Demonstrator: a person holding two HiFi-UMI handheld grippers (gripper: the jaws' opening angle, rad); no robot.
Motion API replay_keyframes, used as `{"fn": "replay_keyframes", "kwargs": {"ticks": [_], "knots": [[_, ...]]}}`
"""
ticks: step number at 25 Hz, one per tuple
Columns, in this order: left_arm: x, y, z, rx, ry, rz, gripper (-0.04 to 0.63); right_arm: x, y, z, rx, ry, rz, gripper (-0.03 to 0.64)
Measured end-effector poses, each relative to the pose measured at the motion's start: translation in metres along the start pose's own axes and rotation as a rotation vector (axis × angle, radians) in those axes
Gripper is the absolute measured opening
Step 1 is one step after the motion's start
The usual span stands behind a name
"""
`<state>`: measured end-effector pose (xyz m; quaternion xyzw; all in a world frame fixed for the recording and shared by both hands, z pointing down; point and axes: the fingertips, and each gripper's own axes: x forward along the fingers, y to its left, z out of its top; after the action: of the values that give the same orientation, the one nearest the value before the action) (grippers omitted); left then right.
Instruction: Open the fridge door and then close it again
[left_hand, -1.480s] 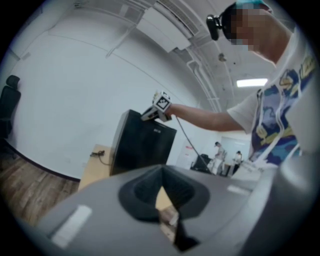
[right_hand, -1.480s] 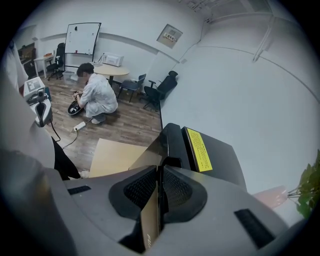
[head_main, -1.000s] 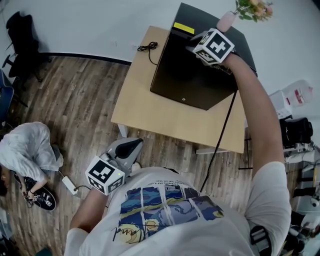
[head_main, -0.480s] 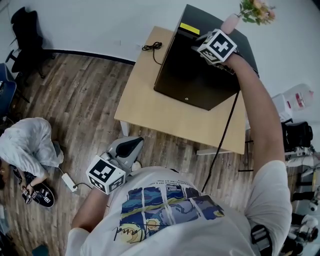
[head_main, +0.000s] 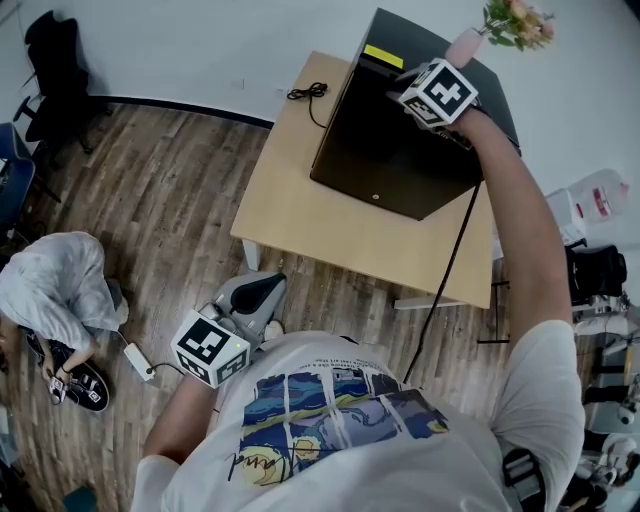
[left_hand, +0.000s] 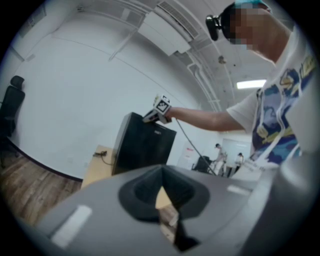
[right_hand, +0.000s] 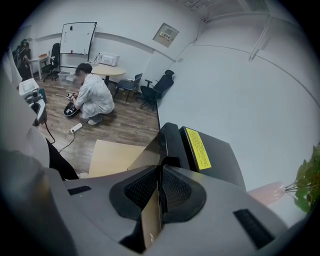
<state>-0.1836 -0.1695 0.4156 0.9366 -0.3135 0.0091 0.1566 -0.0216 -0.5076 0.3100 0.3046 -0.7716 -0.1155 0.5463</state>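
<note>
A black mini fridge (head_main: 390, 150) stands on a light wooden table (head_main: 300, 215), its glossy door facing me. My right gripper (head_main: 395, 92) is at the door's top edge, jaws shut on that edge. In the right gripper view the fridge door (right_hand: 170, 142) runs into the right gripper (right_hand: 160, 187), next to the fridge body with its yellow label (right_hand: 199, 147); a thin seam shows between door and body. My left gripper (head_main: 262, 292) hangs low by my hip over the floor, shut and holding nothing. In the left gripper view the left gripper (left_hand: 161, 187) points toward the fridge (left_hand: 142, 145).
A pink vase with flowers (head_main: 460, 42) stands on the fridge top. A black cable (head_main: 295, 95) lies on the table's far corner. A person (head_main: 50, 300) crouches on the wooden floor at left, near a white power strip (head_main: 138, 370). A black chair (head_main: 50, 70) stands by the wall.
Only the view has shifted slightly. The right gripper stays at the door's top edge and the left gripper has not moved.
</note>
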Motion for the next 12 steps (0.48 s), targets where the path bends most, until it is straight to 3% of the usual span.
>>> {"fn": "replay_keyframes", "kwargs": {"ticks": [6, 12], "knots": [[0.005, -0.002, -0.002, -0.002, 0.005, -0.010, 0.009, -0.002, 0.001, 0.000, -0.004, -0.012, 0.002, 0.037], [0.009, -0.002, -0.006, -0.001, 0.015, -0.025, 0.009, -0.019, 0.031, 0.003, -0.049, -0.017, 0.074, 0.037]]}}
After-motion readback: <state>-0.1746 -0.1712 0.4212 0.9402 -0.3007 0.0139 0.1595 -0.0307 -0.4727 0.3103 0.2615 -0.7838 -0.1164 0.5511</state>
